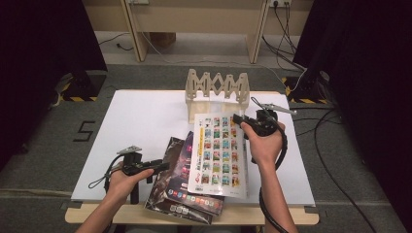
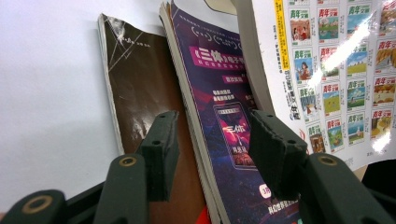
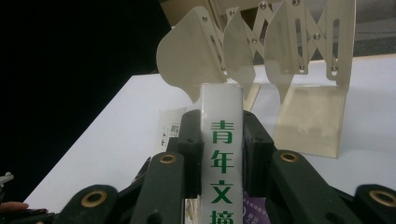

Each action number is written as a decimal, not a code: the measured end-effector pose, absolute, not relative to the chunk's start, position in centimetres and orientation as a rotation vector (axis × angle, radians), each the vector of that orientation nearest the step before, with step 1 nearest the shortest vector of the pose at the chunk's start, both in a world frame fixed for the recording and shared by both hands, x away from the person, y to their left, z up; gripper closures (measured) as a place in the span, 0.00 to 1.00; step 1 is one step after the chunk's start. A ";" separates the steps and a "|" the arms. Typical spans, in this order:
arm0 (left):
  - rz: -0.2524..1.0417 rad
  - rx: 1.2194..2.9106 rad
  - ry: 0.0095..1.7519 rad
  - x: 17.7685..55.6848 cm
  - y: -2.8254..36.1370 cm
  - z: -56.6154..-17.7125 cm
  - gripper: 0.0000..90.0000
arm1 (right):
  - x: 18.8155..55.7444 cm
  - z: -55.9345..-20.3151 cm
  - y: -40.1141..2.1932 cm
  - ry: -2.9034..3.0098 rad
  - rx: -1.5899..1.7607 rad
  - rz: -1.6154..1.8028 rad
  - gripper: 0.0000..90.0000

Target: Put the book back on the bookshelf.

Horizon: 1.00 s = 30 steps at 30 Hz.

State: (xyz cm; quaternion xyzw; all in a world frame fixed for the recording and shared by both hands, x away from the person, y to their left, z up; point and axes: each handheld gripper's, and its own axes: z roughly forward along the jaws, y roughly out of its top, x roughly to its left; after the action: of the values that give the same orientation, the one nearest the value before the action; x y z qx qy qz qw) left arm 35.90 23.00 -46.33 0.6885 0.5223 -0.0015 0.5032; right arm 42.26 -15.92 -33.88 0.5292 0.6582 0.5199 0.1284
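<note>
Nearest the table's front edge, the left gripper rests with its jaws apart, straddling the left margin of the purple-covered book, which lies on the brown-covered book; neither jaw presses either cover. Overlapping both books, the white magazine is tilted up off the stack. At its far right edge, the right gripper is clamped on the magazine's spine, one jaw on each side. Beyond it, the accordion book rack stands upright on the white tabletop.
</note>
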 end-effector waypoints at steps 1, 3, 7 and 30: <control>0.001 1.661 1.267 35.9 23.1 -46.3 0.57 | 42.3 -33.6 -15.9 1.899 1.534 1.509 0.82; 0.011 1.660 1.276 36.0 23.2 -46.3 0.56 | 42.4 -33.3 -15.9 1.895 1.528 1.509 0.82; 0.041 1.666 1.296 36.1 23.4 -46.3 0.53 | 42.5 -32.8 -15.9 1.885 1.508 1.503 0.82; 0.164 1.650 1.317 36.0 24.2 -46.0 0.51 | 43.1 -30.1 -15.7 1.807 1.445 1.514 0.82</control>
State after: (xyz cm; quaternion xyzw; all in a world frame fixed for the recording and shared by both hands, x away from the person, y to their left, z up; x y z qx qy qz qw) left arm 36.04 24.21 -45.99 0.6793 0.5421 0.0675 0.4900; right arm 43.09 -15.65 -30.14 0.5133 0.6420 0.5379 0.1870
